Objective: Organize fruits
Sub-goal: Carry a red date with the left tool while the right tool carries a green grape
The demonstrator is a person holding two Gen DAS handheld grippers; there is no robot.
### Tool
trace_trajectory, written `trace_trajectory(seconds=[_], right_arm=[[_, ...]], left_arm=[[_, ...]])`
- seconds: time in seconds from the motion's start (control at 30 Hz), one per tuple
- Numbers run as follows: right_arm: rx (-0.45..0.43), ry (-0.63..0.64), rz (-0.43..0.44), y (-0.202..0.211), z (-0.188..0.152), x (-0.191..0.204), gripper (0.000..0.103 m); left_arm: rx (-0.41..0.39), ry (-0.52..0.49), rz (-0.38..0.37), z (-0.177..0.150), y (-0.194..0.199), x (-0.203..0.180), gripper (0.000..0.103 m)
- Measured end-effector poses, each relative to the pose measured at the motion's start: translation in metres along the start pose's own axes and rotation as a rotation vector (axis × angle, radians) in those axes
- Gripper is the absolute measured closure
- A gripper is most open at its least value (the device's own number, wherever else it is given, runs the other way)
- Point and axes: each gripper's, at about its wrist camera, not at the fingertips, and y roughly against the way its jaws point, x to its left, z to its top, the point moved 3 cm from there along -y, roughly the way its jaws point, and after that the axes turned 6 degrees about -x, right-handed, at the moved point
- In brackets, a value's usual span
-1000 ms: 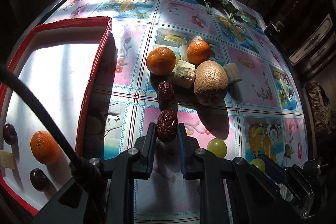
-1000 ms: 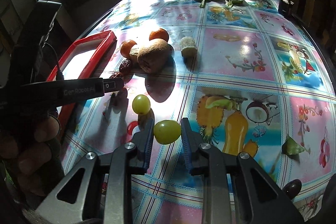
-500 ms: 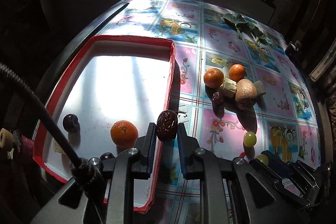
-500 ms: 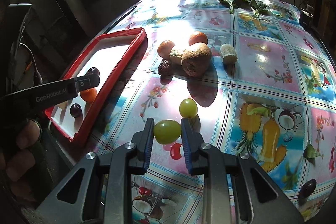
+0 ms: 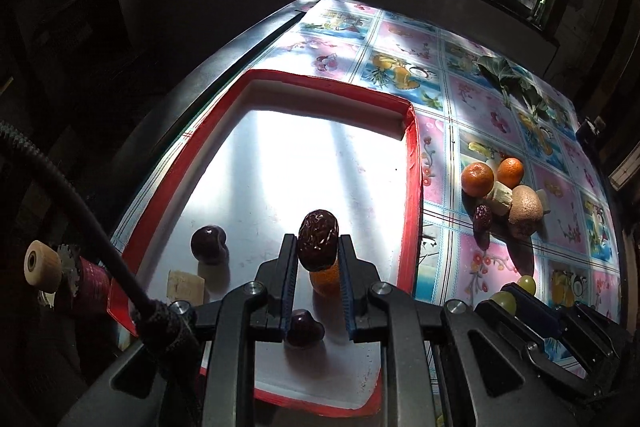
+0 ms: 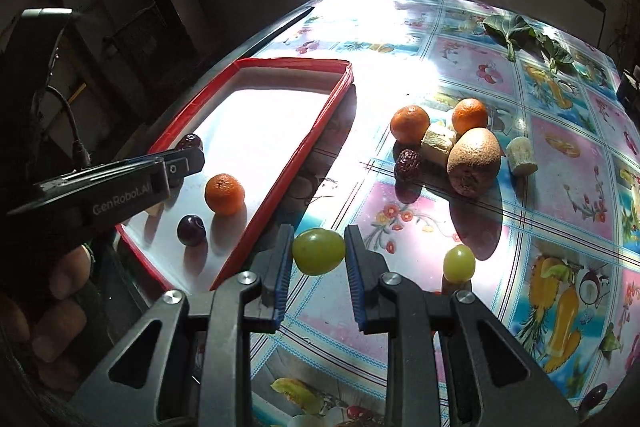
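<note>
My left gripper (image 5: 318, 251) is shut on a wrinkled red date (image 5: 318, 241) and holds it above the red-rimmed white tray (image 5: 412, 187). The tray holds a mandarin (image 6: 224, 194), two dark plums (image 5: 208, 244) (image 5: 304, 329) and a pale chunk (image 5: 185, 285). My right gripper (image 6: 318, 253) is shut on a green grape (image 6: 318, 251), held above the table just right of the tray's rim (image 6: 280, 195). On the table lie another grape (image 6: 459, 263), a date (image 6: 408, 163), two mandarins (image 6: 410, 124) (image 6: 470, 116), a kiwi (image 6: 474, 161) and pale chunks (image 6: 520, 155).
Green leaves (image 6: 520, 35) lie at the table's far side. A dark plum (image 6: 596, 395) sits near the table's front right edge. The table's left edge (image 5: 224, 67) runs close beside the tray, with dark room beyond. The left gripper's body (image 6: 112, 187) reaches over the tray.
My left gripper lifted the date off the table and carried it left over the tray. My right gripper lifted the grape and moved left toward the tray's rim.
</note>
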Motion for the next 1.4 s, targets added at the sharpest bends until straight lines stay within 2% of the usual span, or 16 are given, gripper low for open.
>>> trace_trajectory(seconds=[0.37, 0.6, 0.9, 1.0, 1.2, 1.4], right_arm=[[-0.001, 0.032, 0.031, -0.029, 0.031, 0.028, 0.075], [0.015, 0.033, 0.045, -0.059, 0.047, 0.042, 0.075], [0.076, 0.054, 0.028, -0.1, 0.047, 0.052, 0.075], [0.091, 0.057, 0.022, -0.109, 0.046, 0.052, 0.075], [0.089, 0.047, 0.04, -0.101, 0.046, 0.05, 0.073], [0.015, -0.005, 0.06, -0.058, 0.042, 0.035, 0.074]], left_arm=[[0.024, 0.052, 0.026, 0.0, -0.016, 0.03, 0.085], [0.071, 0.087, 0.022, -0.002, -0.034, 0.046, 0.085], [0.1, 0.085, 0.018, -0.004, -0.049, 0.053, 0.085], [0.094, 0.066, 0.037, -0.004, -0.05, 0.05, 0.084], [0.083, 0.08, 0.022, -0.002, -0.043, 0.054, 0.083], [0.056, 0.084, 0.02, 0.001, -0.026, 0.053, 0.083]])
